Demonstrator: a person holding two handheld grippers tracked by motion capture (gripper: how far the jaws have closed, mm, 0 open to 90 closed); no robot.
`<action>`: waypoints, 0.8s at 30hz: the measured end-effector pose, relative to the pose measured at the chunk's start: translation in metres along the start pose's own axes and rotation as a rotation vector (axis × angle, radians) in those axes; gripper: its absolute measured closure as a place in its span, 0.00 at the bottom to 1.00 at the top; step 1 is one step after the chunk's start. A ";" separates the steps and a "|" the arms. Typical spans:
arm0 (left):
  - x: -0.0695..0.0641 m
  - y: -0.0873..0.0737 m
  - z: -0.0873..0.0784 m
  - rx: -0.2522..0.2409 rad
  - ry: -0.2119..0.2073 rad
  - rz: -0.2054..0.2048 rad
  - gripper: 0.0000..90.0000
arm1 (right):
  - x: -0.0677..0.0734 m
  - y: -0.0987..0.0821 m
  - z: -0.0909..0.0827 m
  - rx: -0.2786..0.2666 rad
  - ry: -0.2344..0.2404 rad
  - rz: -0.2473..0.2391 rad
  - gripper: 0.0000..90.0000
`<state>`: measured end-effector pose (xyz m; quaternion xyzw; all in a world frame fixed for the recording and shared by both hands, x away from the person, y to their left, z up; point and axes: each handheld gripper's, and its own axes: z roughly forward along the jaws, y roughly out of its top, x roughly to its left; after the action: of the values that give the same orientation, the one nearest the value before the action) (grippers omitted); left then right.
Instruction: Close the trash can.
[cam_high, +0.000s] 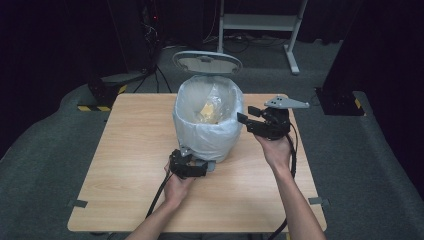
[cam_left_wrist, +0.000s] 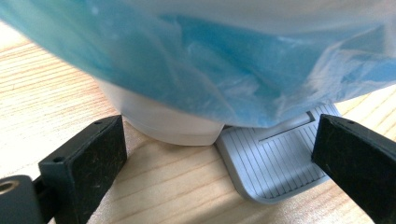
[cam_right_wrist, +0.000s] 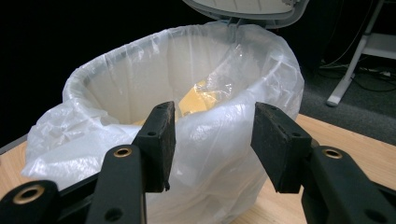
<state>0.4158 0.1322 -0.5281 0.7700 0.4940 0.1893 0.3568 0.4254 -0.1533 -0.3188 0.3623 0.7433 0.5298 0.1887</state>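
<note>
A small white pedal bin (cam_high: 207, 135) stands at the middle of the wooden table (cam_high: 125, 175), lined with a thin clear plastic bag (cam_right_wrist: 224, 154). Its lid (cam_high: 207, 62) is up. Something yellow (cam_right_wrist: 196, 100) lies inside. My left gripper (cam_high: 192, 161) sits low at the bin's front base; in the left gripper view it (cam_left_wrist: 217, 128) is open, with the grey ribbed pedal (cam_left_wrist: 271, 163) lying by the right-hand jaw. My right gripper (cam_high: 246, 114) is held at the bin's right rim. It (cam_right_wrist: 215, 112) is open, and a fold of the bag's rim shows between its jaws, untouched.
The bag hangs loosely over the bin's outside down to near the base (cam_left_wrist: 173, 123). A white desk frame (cam_high: 292, 45) and cables stand on the grey floor behind the table. A black stand (cam_high: 340, 100) is at the far right.
</note>
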 end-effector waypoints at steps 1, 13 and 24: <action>0.000 0.000 0.000 0.000 0.000 0.000 0.04 | 0.000 0.000 0.000 0.000 0.000 0.000 0.56; -0.003 0.000 0.002 -0.034 0.014 -0.030 0.04 | -0.002 -0.012 -0.015 -0.014 -0.011 0.005 0.56; -0.003 0.000 0.002 -0.036 0.017 -0.029 0.04 | -0.004 -0.027 -0.023 -0.020 -0.008 0.022 0.56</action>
<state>0.4152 0.1290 -0.5292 0.7545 0.5046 0.1995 0.3692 0.4034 -0.1757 -0.3356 0.3708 0.7329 0.5380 0.1896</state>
